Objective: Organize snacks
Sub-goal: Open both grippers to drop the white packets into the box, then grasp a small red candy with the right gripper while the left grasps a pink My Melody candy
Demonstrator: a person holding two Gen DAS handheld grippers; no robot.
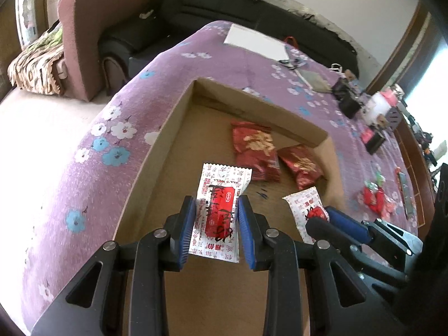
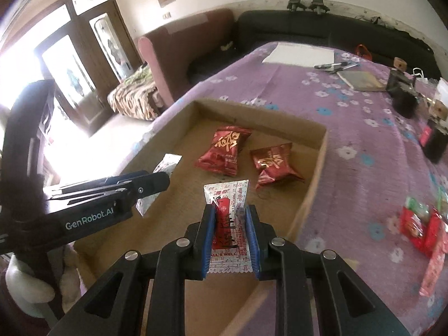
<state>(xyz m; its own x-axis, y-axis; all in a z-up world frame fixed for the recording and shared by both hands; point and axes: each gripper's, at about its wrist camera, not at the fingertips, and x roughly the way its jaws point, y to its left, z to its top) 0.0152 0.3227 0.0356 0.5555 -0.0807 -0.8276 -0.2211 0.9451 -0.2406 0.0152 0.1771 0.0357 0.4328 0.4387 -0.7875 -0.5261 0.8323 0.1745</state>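
- Snack packets, white with red labels: left claw (image 1: 215, 218) grips one packet (image 1: 221, 207), right claw (image 2: 230, 232) grips another (image 2: 228, 224), both above the cardboard box (image 2: 316, 162).
- Delivery step; next, lower each beside the red packets (image 2: 224, 151) and let go.
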